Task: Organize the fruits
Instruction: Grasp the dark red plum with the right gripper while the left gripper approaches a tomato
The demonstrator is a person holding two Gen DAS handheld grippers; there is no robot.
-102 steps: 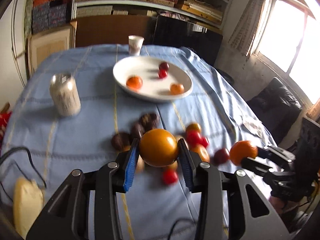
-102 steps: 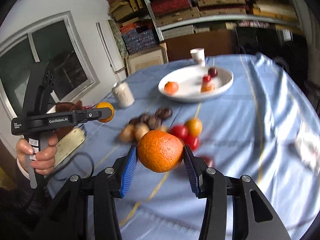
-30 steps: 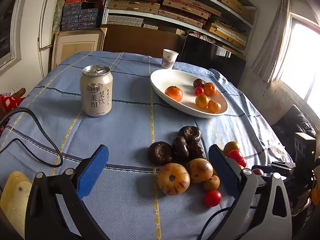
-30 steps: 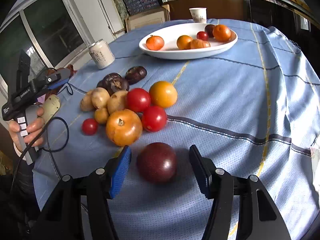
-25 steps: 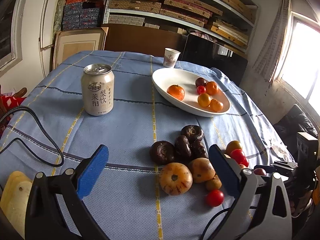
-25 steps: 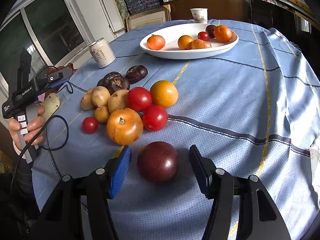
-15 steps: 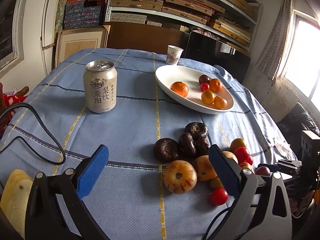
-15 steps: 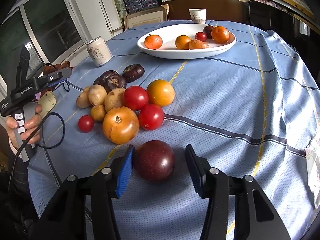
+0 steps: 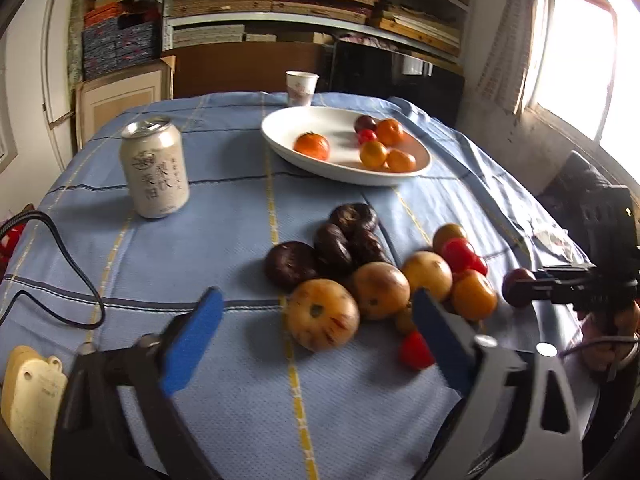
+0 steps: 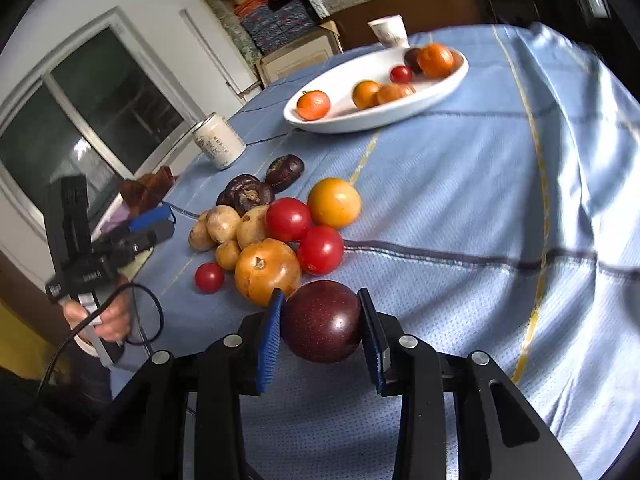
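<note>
My right gripper [image 10: 322,326] has just closed onto the dark plum [image 10: 323,321], both pads touching it, low over the blue cloth [image 10: 460,208]. I'd lift straight up, clear of the orange tomato [image 10: 267,270] — then carry to the white plate [image 10: 340,120]. My left gripper [image 9: 316,328], jaws narrowing but apart, brackets 1 tan fruit [image 9: 322,314] without touching.

Beyond my jaws I saw a drink can [image 9: 155,168] standing on the blue tablecloth [image 9: 200,240], a paper cup [image 9: 301,88] farther back.

Can [image 9: 155,168]: Chinese characters "梨饮", "莱阳".
</note>
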